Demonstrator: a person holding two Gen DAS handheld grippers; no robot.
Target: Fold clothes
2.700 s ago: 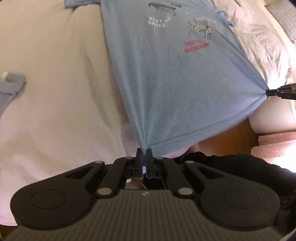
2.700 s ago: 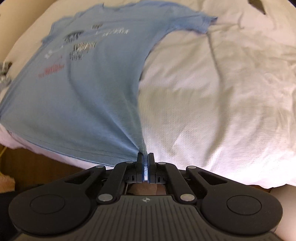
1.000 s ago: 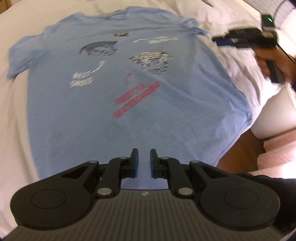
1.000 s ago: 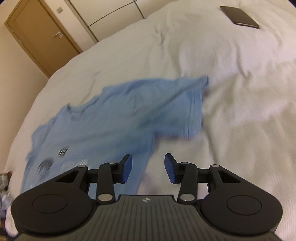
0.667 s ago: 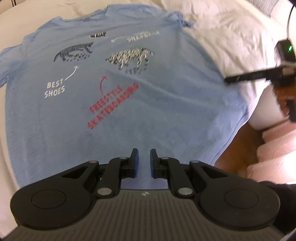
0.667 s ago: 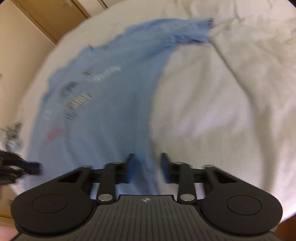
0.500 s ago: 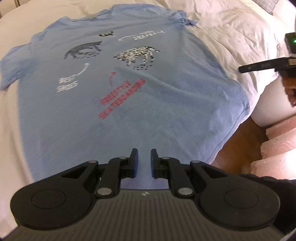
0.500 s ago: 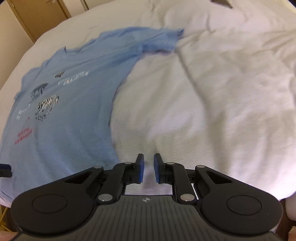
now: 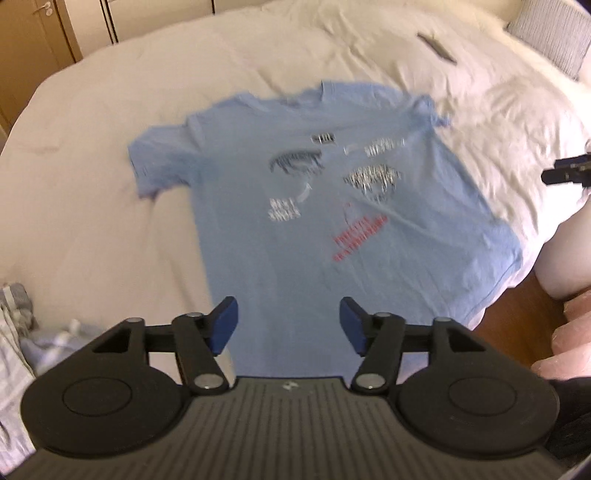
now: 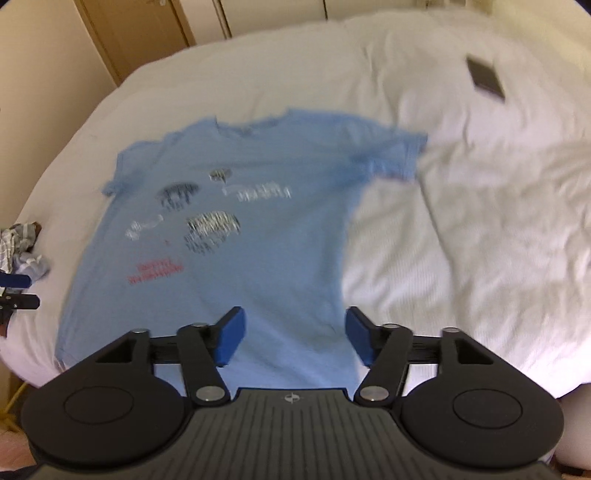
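A light blue T-shirt (image 9: 314, 206) (image 10: 236, 229) with black, white and red prints lies spread flat, print side up, on the white bed (image 9: 92, 166), collar at the far side and hem at the near edge. My left gripper (image 9: 288, 325) hovers above the hem, its jaws opening wide with nothing between them. My right gripper (image 10: 293, 338) hangs over the shirt's near right side, jaws also opening, nothing held. Each gripper shows at the edge of the other's view: the right gripper (image 9: 569, 173), the left gripper (image 10: 16, 291).
A dark phone (image 10: 485, 77) (image 9: 436, 46) lies on the bed beyond the shirt's right sleeve. Crumpled striped and grey clothes (image 9: 18, 332) (image 10: 20, 243) sit at the bed's left edge. Wooden doors (image 10: 147, 29) stand behind the bed, wooden floor (image 9: 517, 325) at its near corner.
Both grippers let go of the shirt's hem, rose and pulled back, so the whole shirt is in view. Both sets of jaws went from nearly shut to wide apart.
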